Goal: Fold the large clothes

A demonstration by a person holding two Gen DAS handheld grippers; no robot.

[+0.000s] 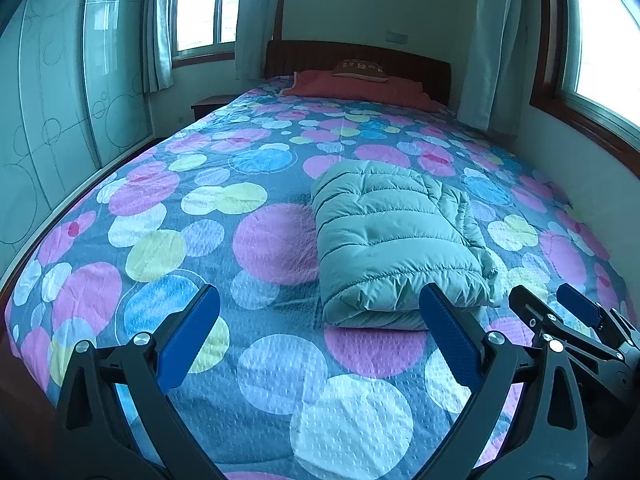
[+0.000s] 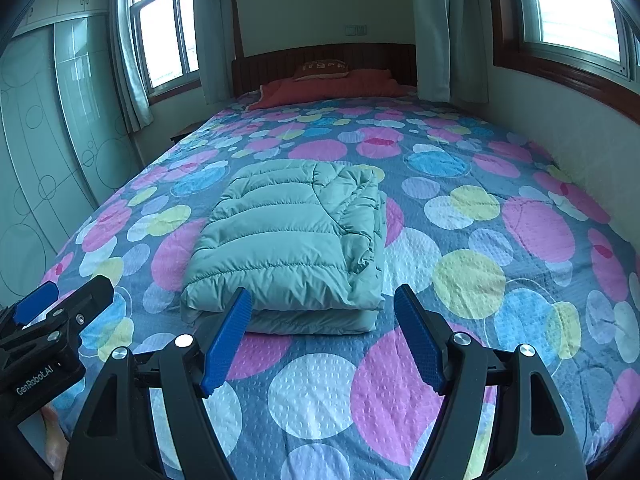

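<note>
- the bed is filling most of both frames, its spread of pink, blue, yellow and white circles running from the bottom edge up to the dark wooden headboard at top centre.
- the wardrobe doors, pale with thin circle outlines, are taking up the left side of both views.
- windows with curtains are sitting at the upper left and upper right of your right wrist view.
- a reddish blanket is lying across the head of the bed, with a small brown cushion resting on it against the headboard.
- the quilted green jacket is lying folded into a thick rectangle on the spread, right of centre in the left wrist view and just left of centre in the right wrist view.
- your left gripper is hanging above the near edge of the bed with its blue pads spread very wide and nothing between them; its right pad is overlapping the jacket's near corner in the frame, but you cannot tell if it is touching.
- your right gripper is hovering just short of the jacket's near edge, jaws parted, gripping nothing.
</note>
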